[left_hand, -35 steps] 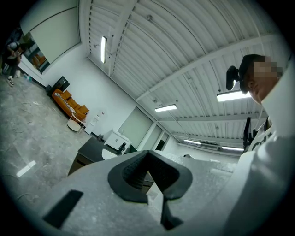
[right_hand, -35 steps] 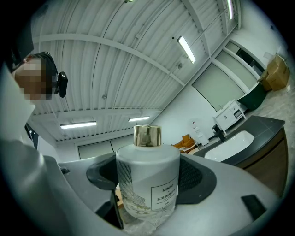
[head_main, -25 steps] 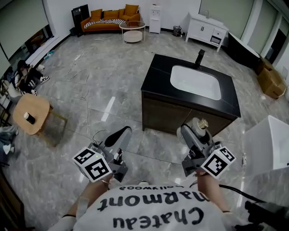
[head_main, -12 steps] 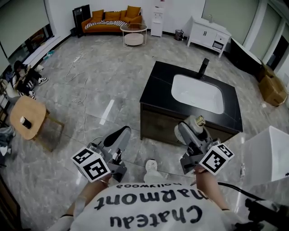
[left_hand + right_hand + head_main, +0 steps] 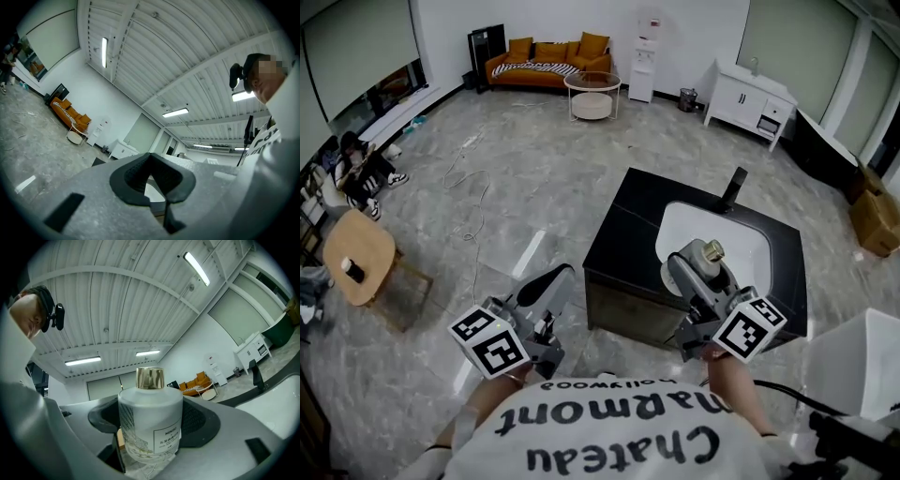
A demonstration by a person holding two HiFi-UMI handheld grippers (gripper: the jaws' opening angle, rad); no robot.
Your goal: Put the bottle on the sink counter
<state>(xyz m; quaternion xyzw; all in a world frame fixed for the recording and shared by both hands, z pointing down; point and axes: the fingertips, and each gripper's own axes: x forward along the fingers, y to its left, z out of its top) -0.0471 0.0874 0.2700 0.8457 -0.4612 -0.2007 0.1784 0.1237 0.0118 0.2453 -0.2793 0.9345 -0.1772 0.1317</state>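
A frosted white bottle with a gold cap (image 5: 706,256) is clamped upright in my right gripper (image 5: 698,272), which is shut on it. In the head view it hangs over the front part of the black sink counter (image 5: 623,239), at the near rim of the white basin (image 5: 741,239). The right gripper view shows the bottle (image 5: 150,423) between the dark pads, its label facing the camera. My left gripper (image 5: 549,284) is held out left of the counter, over the floor. Its jaws (image 5: 154,183) are closed together with nothing between them.
A black faucet (image 5: 734,188) stands at the basin's far side. A white block (image 5: 861,366) is at the right. A small wooden table (image 5: 358,256) is on the left, and cables (image 5: 469,183) lie on the marble floor. Sofa (image 5: 551,54), round table (image 5: 592,92) and white cabinet (image 5: 752,98) are far back.
The person has stepped closer to the sink counter. The right gripper with the bottle has gone from in front of the cabinet to over the counter's front part. The left gripper holds its pose.
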